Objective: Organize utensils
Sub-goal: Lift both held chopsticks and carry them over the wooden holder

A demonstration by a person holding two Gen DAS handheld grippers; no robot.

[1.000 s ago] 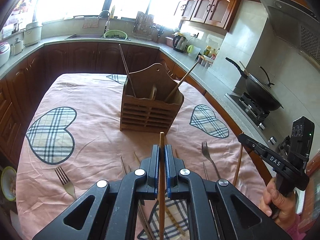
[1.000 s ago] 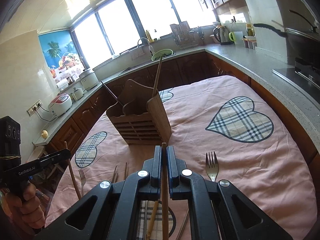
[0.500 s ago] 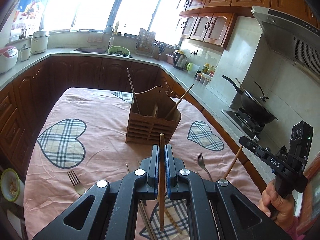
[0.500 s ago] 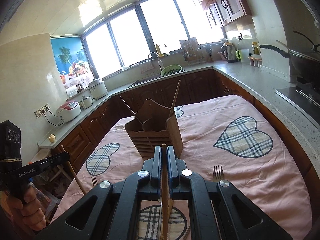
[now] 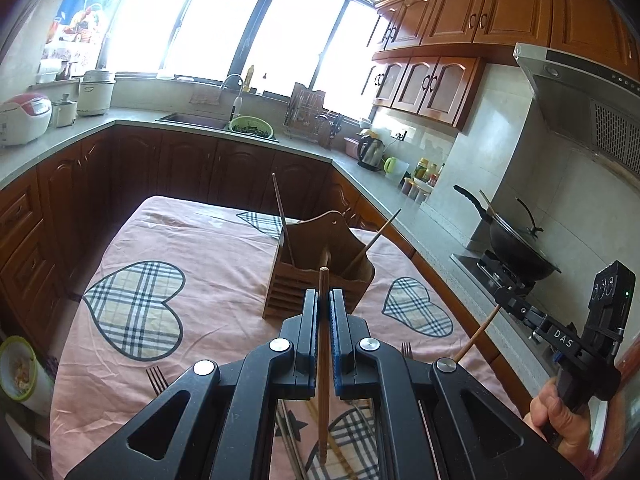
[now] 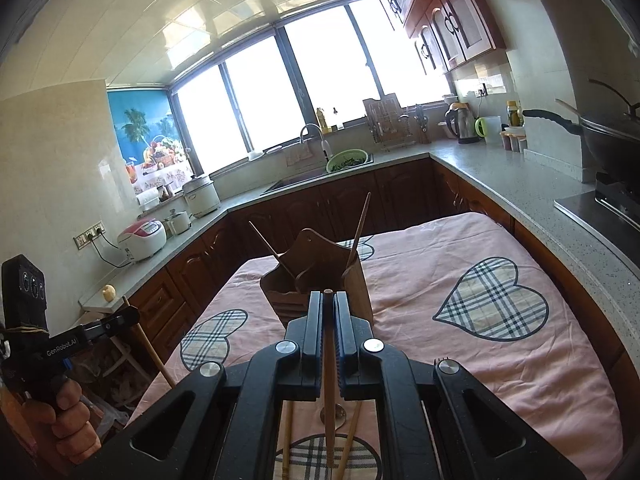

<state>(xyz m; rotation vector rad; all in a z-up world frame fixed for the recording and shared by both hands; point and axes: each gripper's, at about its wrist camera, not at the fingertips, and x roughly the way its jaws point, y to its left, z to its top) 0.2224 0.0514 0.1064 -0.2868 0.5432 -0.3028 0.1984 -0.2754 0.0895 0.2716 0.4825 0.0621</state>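
The left tongs are clamped tight on a wooden chopstick; the right tongs pinch another chopstick the same way. Ahead on the pink tabletop, the wooden utensil holder has two chopsticks leaning inside. Both tongs have risen since a second ago, so the holder sits lower in view.

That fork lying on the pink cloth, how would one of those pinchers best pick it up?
Probably by the slim handle, coming straight down from above: the fork lies flat on the cloth, so only its narrow sides offer the fingers a hold. Its handle is hidden here.
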